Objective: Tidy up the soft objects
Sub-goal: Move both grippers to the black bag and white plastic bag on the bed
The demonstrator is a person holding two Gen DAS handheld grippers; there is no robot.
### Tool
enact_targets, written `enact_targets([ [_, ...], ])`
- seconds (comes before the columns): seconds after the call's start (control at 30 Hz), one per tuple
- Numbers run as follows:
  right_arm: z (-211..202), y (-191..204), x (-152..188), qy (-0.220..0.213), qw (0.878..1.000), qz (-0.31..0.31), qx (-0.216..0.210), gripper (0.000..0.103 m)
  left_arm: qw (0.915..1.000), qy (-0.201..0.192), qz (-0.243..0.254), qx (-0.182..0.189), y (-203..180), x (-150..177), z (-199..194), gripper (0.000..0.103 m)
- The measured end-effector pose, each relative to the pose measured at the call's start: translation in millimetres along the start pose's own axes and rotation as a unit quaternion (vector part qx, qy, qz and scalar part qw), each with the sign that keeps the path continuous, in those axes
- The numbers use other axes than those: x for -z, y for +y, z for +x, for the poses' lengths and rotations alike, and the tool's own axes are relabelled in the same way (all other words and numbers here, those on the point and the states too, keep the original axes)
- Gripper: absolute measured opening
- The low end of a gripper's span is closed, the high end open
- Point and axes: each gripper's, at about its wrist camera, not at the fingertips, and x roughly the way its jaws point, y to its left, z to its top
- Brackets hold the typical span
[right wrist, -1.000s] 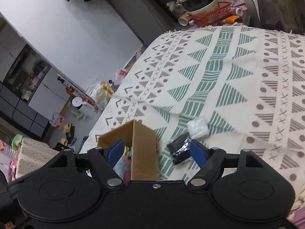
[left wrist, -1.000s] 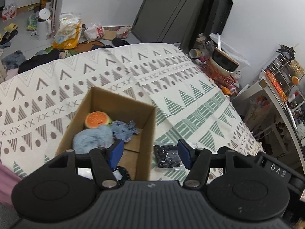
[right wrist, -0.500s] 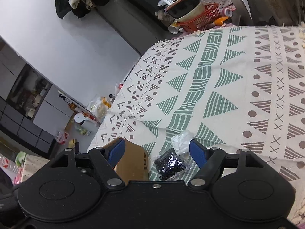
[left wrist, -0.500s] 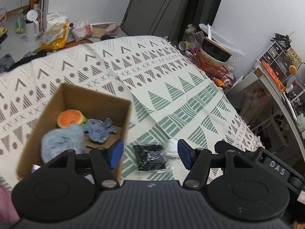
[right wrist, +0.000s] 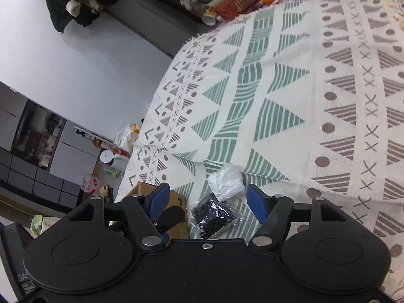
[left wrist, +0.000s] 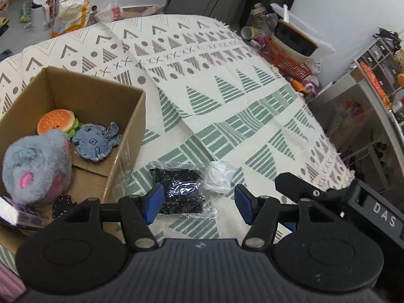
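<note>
Two tools, left and right, hover spread and empty over a black packet touching a white wad. Both lie just beside the cardboard box, which holds three soft toys.

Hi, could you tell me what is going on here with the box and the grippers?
A person is sorting soft things into a cardboard box on a patterned blanket. A burger toy, a blue plush and a denim toy are already inside. Both the left gripper and the right gripper are open and empty, hovering over a black packet and a white wad beside the box.
</note>
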Motion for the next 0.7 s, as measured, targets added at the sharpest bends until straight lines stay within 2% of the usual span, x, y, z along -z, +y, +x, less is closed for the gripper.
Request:
enact_targets([
  [0.1, 9, -7, -2, 0.012, 1.0, 0.013, -0.003, 0.059, 0.9998, 0.003, -0.018, -0.007, 2, 1, 11, 0.059],
  [0.7, 62, -25, -8, 0.051, 0.999, 0.013, -0.005, 0.058, 0.9957, 0.02, -0.071, -0.057, 11, 3, 60, 0.057],
])
